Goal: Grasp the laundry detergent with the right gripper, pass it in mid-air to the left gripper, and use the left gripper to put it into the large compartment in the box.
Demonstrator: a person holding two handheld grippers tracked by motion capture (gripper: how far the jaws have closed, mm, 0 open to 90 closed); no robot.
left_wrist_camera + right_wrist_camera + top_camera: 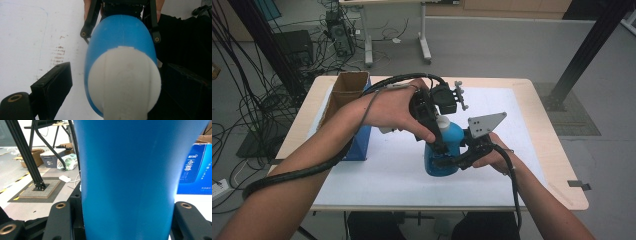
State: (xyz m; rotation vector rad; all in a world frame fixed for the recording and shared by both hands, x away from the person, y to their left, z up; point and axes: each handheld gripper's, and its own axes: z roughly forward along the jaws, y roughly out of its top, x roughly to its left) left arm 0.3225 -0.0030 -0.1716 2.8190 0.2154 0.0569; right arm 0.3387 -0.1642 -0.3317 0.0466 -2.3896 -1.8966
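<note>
1. High view: a blue bottle (443, 150) stands upright on the white-covered desk (377, 185). The right hand-held gripper (447, 161) clamps its body low down, apparently to steady it, while the left hand-held gripper (438, 139) comes down over the white cap (442, 121).
2. Left gripper view: the cap (125, 82) sits between the jaws, which straddle it with a gap showing, not yet gripping.
3. Right gripper view: the bottle's wall (127, 177) is pressed between both jaws; a blue carton (196, 170) stands behind.
</note>
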